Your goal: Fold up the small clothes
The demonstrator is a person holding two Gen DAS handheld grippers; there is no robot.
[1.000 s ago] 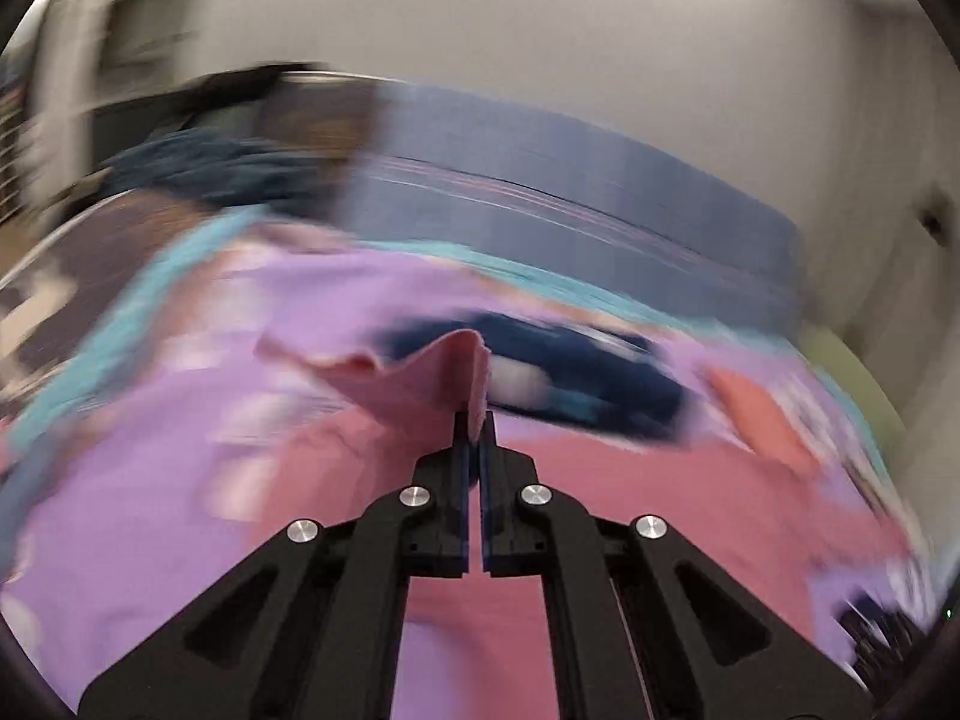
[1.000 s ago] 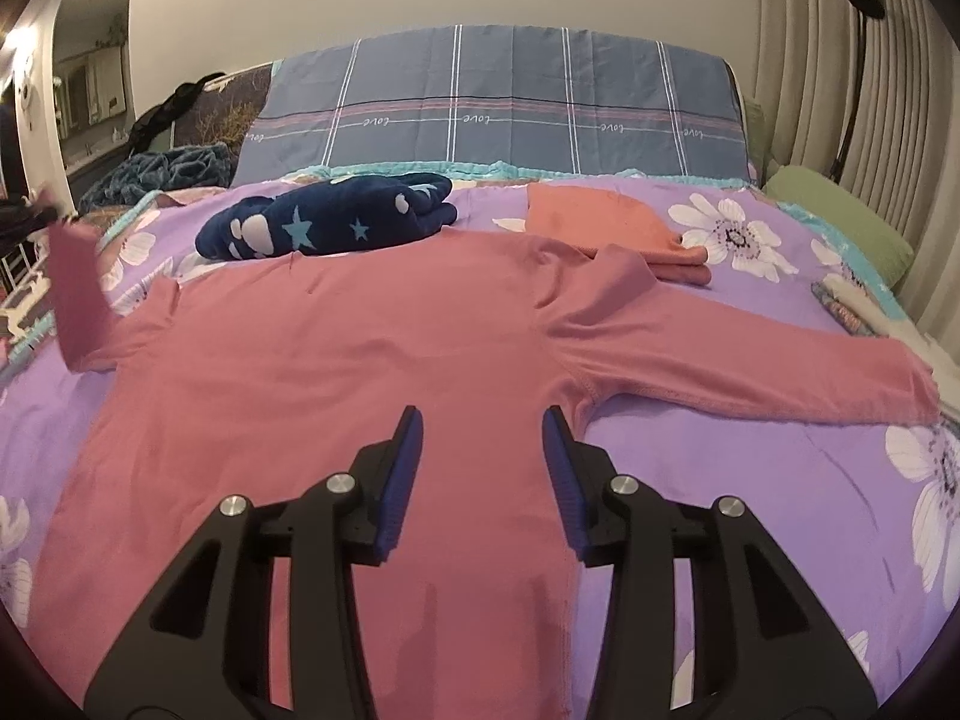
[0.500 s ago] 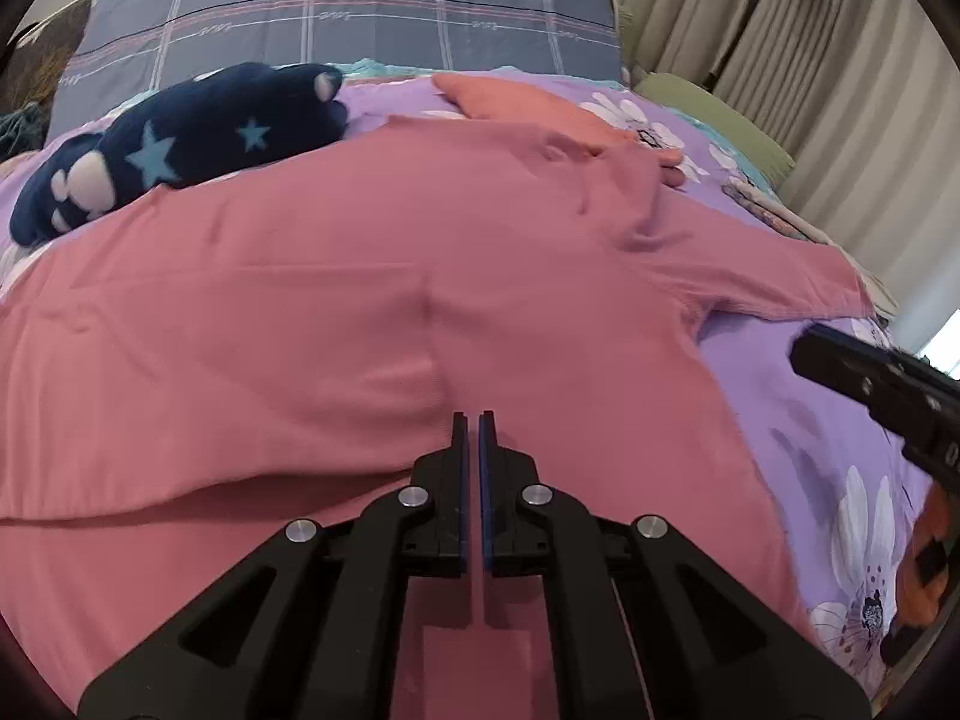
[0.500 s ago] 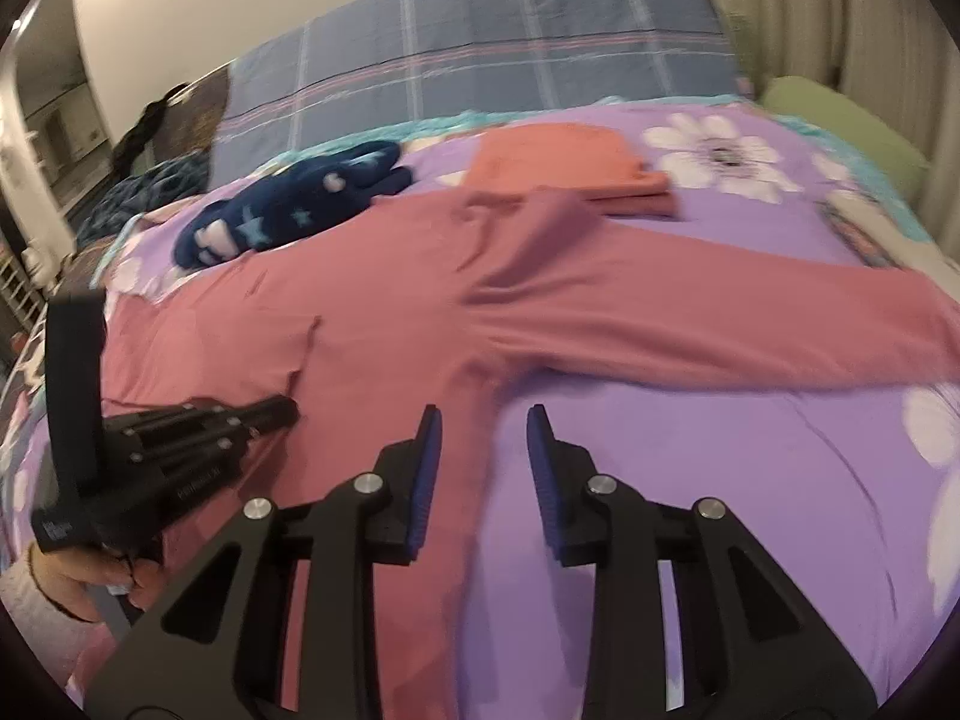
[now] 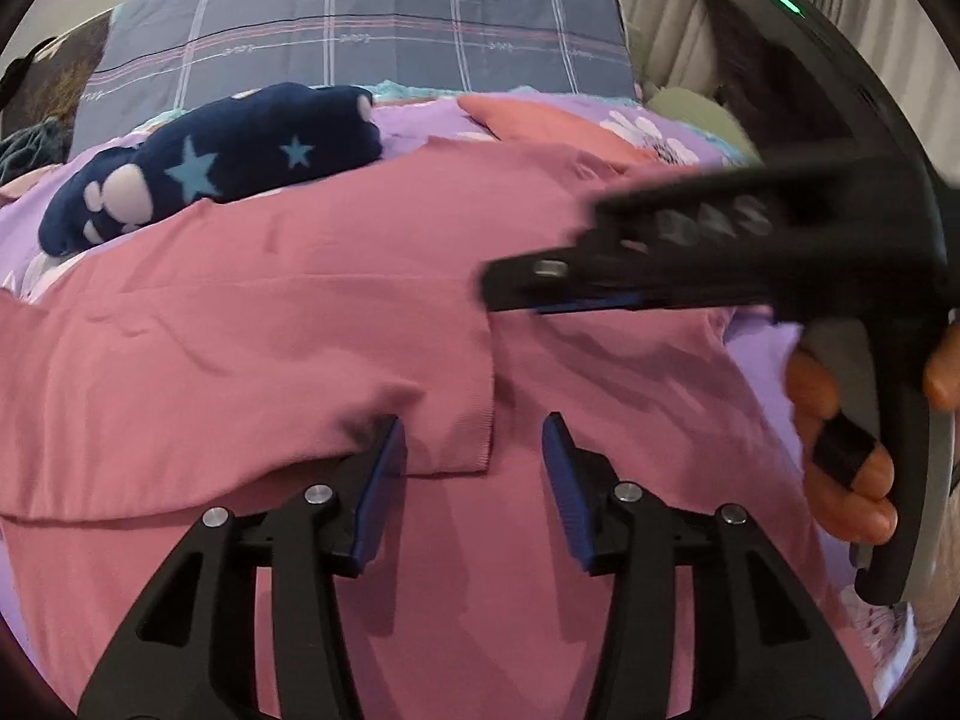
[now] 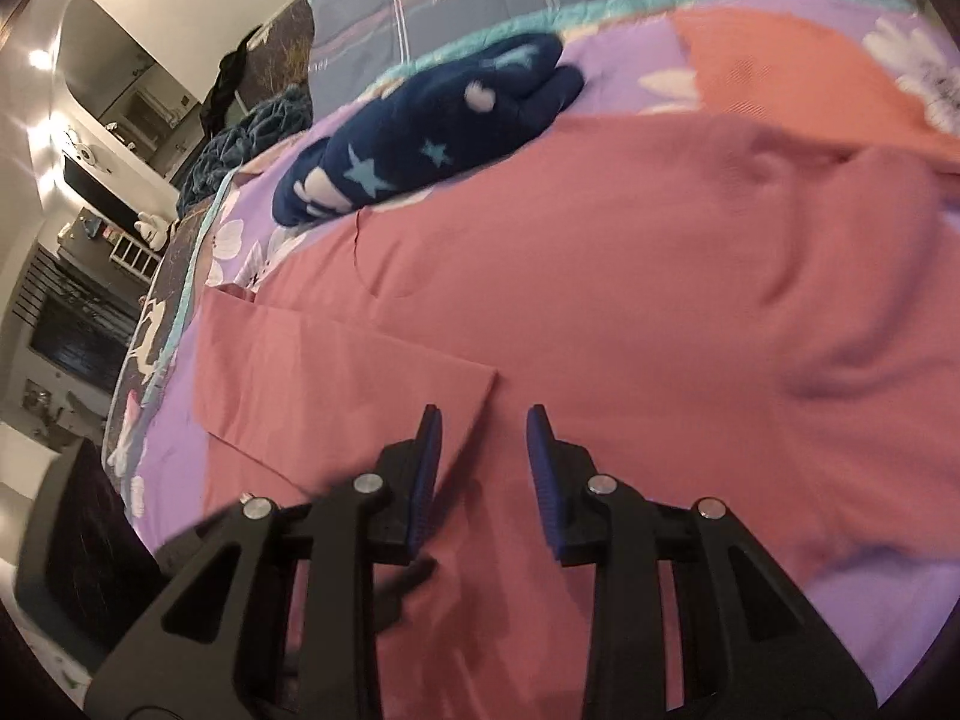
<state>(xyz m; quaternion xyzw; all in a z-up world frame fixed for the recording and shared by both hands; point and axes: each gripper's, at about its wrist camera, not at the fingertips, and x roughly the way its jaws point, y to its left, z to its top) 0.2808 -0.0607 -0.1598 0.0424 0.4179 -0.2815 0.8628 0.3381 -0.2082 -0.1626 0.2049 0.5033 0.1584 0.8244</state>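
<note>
So right up close, the left gripper point(image 5: 474, 450) has its jaws partway apart, and they've just been opening. The cuff end of the folded sleeve point(image 5: 456, 432) lies flat between the blue pads point(image 5: 381, 468), but they aren't pinching it, so it holds nothing. That sleeve is laid across the body of the pink long-sleeve top point(image 5: 270, 300), which is spread out flat on the bed and fills most of both views.

The right gripper point(image 6: 483, 462) is tilted down over the same top point(image 6: 600, 276), jaws a modest gap apart and nothing between them. The sleeve's cuff edge point(image 6: 474, 396) sits just beside its left pad, maybe touching, can't really tell with the blur. In the left wrist view you can see that right gripper point(image 5: 540, 288) from the side, blurry, reaching in over the top, with the person's hand point(image 5: 852, 450) wrapped round the handle and a dark band on one finger.

A bit further back, a navy fleece piece with stars and paw prints point(image 5: 228, 168) lies bunched just past the top's upper edge, touching it or nearly so. To the right of that is a folded orange garment point(image 5: 540, 120) on the purple flowered sheet point(image 5: 414, 120).

Behind all that is the grey-blue checked pillow point(image 5: 360, 30) at the head of the bed, and a green cushion point(image 5: 690, 108) off to the right.
</note>
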